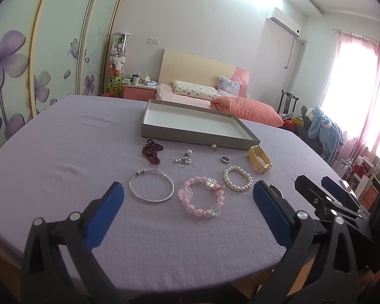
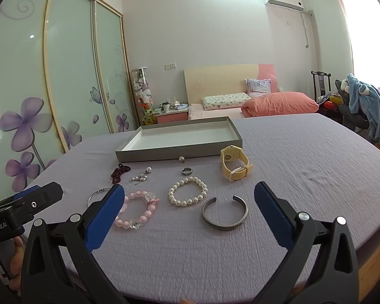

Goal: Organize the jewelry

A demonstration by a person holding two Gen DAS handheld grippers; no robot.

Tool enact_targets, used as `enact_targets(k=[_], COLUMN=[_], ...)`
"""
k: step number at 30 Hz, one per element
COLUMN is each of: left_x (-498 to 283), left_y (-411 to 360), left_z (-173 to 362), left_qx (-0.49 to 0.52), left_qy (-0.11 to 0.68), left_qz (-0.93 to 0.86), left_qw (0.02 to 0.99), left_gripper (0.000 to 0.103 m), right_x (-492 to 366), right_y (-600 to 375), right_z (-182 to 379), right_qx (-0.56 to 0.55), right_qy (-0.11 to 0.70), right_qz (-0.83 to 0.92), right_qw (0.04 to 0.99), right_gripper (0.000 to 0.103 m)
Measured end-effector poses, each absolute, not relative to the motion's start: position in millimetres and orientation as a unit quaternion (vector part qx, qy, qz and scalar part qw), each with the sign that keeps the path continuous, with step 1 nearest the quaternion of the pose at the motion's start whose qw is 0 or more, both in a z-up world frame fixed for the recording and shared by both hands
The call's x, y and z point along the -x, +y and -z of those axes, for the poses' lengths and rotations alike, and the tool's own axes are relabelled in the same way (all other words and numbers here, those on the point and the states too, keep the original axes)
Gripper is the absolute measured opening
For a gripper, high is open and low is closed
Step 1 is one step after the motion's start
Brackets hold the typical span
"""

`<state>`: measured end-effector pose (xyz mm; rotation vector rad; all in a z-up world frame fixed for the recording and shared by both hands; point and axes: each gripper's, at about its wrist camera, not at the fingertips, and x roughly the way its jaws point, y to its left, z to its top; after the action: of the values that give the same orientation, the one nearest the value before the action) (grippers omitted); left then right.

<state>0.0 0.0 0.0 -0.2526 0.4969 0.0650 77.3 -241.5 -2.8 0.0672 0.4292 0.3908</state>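
Left tongs (image 1: pixel 188 197): we hold them spread wide, nothing between the blue pads, low over the near edge of the desk (image 1: pixel 50 152).
Right tongs (image 2: pixel 188 197): we hold these wide apart too, nothing gripped; from the left wrist view they show at the right edge.
Between the left tongs: we see a thin silver bangle (image 1: pixel 151 186) and, just beside it on the right, a pink bead bracelet (image 1: pixel 202 196).
Between the right tongs: we see a grey open cuff (image 2: pixel 225 212) lying flat; a white pearl bracelet (image 2: pixel 188 191) sits near it, further out.
Middle row: a small dark ring (image 2: pixel 186 171), a tangle of pearl earrings (image 1: pixel 183 159) and a dark red bead strand (image 1: pixel 152 150), all apart from one another.
Right of the ring: a yellow watch (image 2: pixel 234 164), standing on its edge.
Far side: a shallow grey tray (image 2: pixel 179 149) with a white floor, nothing in it; a single pearl stud (image 2: pixel 182 159) lies against its front wall.
Covering: we see lilac cloth over the whole desk.
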Motion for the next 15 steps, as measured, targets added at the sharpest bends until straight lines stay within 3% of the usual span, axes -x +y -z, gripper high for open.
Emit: enact_targets(k=[15], left_x=[-0.2], left_y=[0.1], left_z=[0.1], left_qx=[0.125], left_qy=[0.246], left_qz=[-0.031], left_qw=[0.961], left_gripper=[0.101], right_x=[-77.5], right_y=[-240.3], right_z=[3.8], right_qx=[-0.034], right_qy=[0.213], right_qz=[-0.193], right_qw=[0.957], right_gripper=[0.102])
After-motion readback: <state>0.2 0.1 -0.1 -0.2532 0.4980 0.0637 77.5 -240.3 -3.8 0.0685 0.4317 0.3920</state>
